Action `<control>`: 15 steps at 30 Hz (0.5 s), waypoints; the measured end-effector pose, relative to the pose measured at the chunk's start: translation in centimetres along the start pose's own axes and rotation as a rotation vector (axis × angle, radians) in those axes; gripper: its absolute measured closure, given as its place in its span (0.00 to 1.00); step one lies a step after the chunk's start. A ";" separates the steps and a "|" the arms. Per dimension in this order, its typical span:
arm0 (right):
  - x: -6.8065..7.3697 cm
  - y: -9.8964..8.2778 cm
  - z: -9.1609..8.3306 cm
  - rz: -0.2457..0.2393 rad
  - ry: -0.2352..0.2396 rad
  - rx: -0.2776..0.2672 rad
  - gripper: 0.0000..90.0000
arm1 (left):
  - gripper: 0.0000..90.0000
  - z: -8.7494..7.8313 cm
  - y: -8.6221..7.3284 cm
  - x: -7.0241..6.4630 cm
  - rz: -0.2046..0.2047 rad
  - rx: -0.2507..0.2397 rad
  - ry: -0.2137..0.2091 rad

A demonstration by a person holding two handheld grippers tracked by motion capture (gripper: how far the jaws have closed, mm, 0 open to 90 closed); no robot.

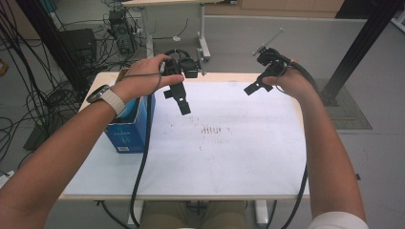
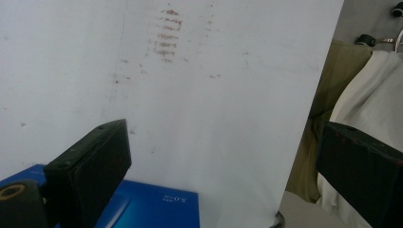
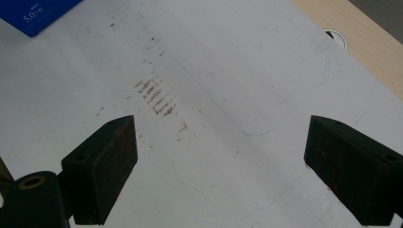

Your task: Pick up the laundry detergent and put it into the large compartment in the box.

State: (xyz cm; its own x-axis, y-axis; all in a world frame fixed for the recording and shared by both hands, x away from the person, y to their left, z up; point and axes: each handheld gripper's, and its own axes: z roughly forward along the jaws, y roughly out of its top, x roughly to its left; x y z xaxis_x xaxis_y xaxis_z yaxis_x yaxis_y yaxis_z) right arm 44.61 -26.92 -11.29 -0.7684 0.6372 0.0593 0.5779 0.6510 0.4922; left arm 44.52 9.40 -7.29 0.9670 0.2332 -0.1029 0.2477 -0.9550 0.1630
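The left gripper (image 1: 177, 95), jaws spread wide and empty, hangs at upper centre-left of the high view, just right of the blue cardboard box (image 1: 129, 129) on the white table sheet (image 1: 229, 157). The right gripper (image 1: 260, 83), likewise agape, hovers upper right, probably clear of the sheet.

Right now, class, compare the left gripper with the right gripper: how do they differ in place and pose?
The left gripper hangs beside the blue box, over the table's left part; the right gripper hangs over the far right part, away from the box. The left gripper points down toward the person; the right gripper points left, across the white sheet. Both are open, empty and above the sheet.
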 end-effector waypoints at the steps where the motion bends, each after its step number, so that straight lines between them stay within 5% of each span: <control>1: 0.0 0.0 0.0 0.000 -0.001 0.001 0.12 | 0.06 0.1 0.0 0.1 0.005 0.000 -0.001; 15: -0.1 0.0 0.5 0.006 0.002 0.005 0.12 | 0.06 1.6 -0.4 0.2 0.024 0.000 -0.007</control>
State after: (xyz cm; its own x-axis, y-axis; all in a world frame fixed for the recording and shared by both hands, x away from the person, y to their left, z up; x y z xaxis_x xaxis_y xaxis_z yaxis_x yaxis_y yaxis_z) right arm 44.81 -26.81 -11.71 -0.7656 0.6402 0.0641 0.5837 0.6492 0.4877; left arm 44.48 9.55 -8.91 0.9722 0.2087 -0.1061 0.2242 -0.9604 0.1657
